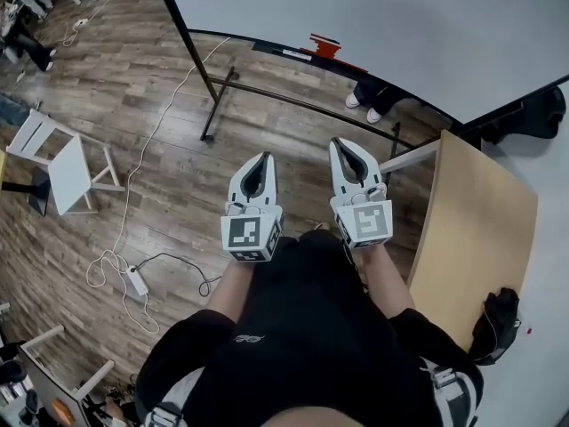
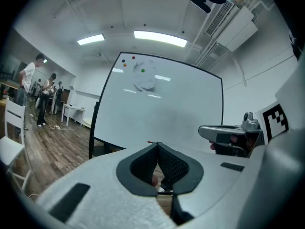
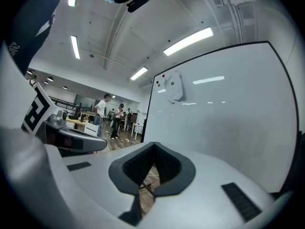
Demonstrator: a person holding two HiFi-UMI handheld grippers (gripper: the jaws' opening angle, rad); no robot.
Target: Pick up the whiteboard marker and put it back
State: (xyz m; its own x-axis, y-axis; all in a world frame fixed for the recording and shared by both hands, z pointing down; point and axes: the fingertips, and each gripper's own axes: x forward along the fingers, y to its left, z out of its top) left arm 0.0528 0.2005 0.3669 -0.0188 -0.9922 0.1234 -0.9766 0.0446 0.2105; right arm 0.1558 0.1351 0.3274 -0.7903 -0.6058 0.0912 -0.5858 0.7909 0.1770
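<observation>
Left gripper view shows the jaws of the left gripper (image 2: 157, 145) closed, pad against pad, with nothing between them. Right gripper view shows the same for the right gripper (image 3: 153, 144): jaws together and empty. In the head view both grippers are held side by side in front of the person's body, above the wooden floor (image 1: 160, 149), and they point toward the whiteboard (image 1: 373, 16), which stands well apart from them.

On the ledge (image 1: 267, 47) at the lower edge of the whiteboard lies a thin light stick (image 1: 296, 55), which I take to be the whiteboard marker, just beside a red block (image 1: 325, 46); it is too small to be sure. A table (image 1: 471, 229) stands at the right, and I see no marker on it.

My judgement: no gripper holds the marker, and it rests at its place on the ledge. So either the pick-up is not yet begun, or the return is already done; the pictures alone do not decide this.
</observation>
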